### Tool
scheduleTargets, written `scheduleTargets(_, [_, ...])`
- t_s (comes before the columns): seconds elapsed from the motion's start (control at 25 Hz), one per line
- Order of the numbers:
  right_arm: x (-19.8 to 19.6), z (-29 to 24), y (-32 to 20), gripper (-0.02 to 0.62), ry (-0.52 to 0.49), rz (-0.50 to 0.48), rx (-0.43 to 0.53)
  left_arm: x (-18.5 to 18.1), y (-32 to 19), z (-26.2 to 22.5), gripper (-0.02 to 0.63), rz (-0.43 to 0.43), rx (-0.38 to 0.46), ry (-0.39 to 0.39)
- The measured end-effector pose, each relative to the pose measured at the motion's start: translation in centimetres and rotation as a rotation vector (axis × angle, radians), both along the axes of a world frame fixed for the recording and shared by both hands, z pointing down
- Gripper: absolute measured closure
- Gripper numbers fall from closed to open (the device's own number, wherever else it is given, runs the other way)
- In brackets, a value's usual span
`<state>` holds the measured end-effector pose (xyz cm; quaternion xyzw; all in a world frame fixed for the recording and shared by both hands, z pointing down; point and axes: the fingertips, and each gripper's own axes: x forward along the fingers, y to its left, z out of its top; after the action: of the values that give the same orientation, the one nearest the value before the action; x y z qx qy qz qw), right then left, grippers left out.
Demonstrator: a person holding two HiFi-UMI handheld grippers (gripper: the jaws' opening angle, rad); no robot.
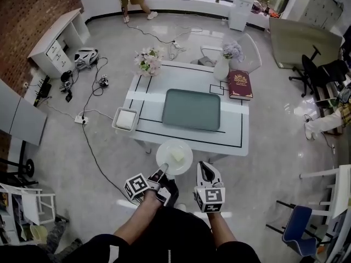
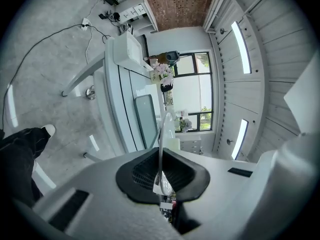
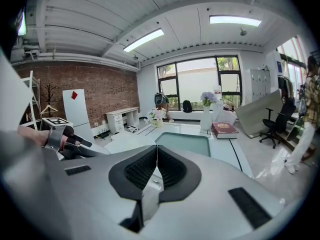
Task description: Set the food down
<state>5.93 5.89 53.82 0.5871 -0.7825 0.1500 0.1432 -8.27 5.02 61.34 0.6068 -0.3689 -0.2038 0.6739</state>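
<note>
The left gripper (image 1: 162,172) has its jaws drawn nearly together on the near rim of a white plate (image 1: 165,152). In the left gripper view the plate (image 2: 161,134) shows edge-on as a thin pale line running out from between the black pads, which press on it from both sides. The right gripper (image 1: 204,167) is beside it, just apart from the plate; its jaws (image 3: 156,160) meet in a closed seam with nothing between them. On the plate lies the food (image 1: 176,155), a small pale-yellow block sitting near the middle, square-cornered and plain. The plate is carried roughly level, at the near edge of the white surface (image 1: 236,130); in the head view its far rim overlaps that edge, though whether it touches cannot be told. The middle of the surface is taken by a grey-green tray (image 1: 192,109) with rounded corners, framed by black lines. A white square dish (image 1: 125,119) sits at the near left corner, a bunch of flowers (image 1: 148,62) at the far left, and a white vase (image 1: 221,69) and a red book (image 1: 239,85) at the far right. Bare strips run along the near edge in front of the tray and down the right side. Cables (image 1: 93,141) trail over the floor to the left of the surface.
</note>
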Motion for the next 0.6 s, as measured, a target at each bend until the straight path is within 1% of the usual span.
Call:
scheduleTargets(0.28, [-2.1, -0.4, -6.0, 0.586, 0.044, -0.012, -0.023, -1.7, -6.7, 0.2, 0.589, -0.001, 0.001, 0.027])
scheduleTargets(0.6, [-3.2, -0.3, -9.9, 0.586, 0.065, 0.011, -0.043, -3.3, -11.2, 1.1, 0.589, 0.018, -0.004, 0.026])
